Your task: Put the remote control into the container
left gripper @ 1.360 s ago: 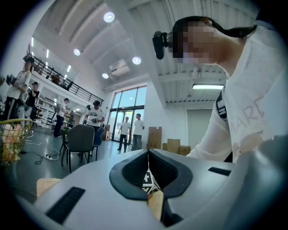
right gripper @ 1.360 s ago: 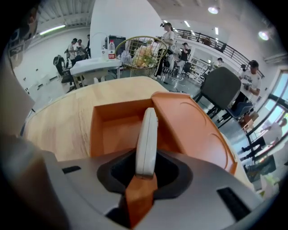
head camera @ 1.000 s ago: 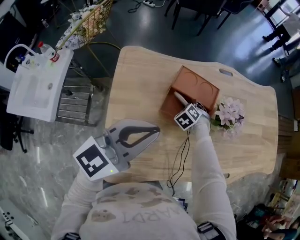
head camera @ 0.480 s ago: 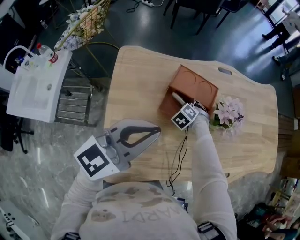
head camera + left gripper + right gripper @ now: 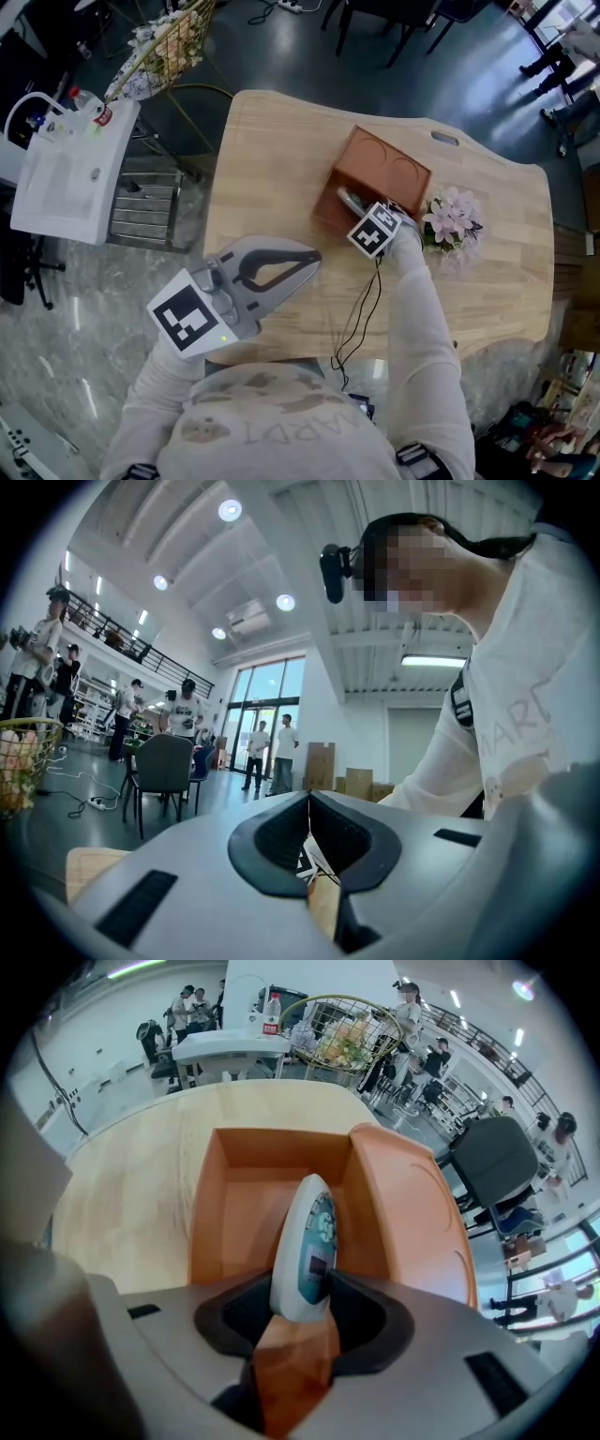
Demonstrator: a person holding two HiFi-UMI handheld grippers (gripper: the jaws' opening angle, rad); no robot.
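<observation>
Orange container (image 5: 392, 170) on a wooden table (image 5: 272, 159), white remote (image 5: 309, 1241) reaching into the container's open compartment, right gripper (image 5: 302, 1309) at the container's near rim, jaws opening around the remote, left gripper (image 5: 309, 256) well apart from the container, jaws together, empty.

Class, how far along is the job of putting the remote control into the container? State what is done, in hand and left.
Done: the remote control is lifted and points into the open half of the container. In hand: the right gripper is opening its jaws with the remote between them, so release looks under way. Left: the remote must settle fully inside. The left gripper is shut and empty.
</observation>
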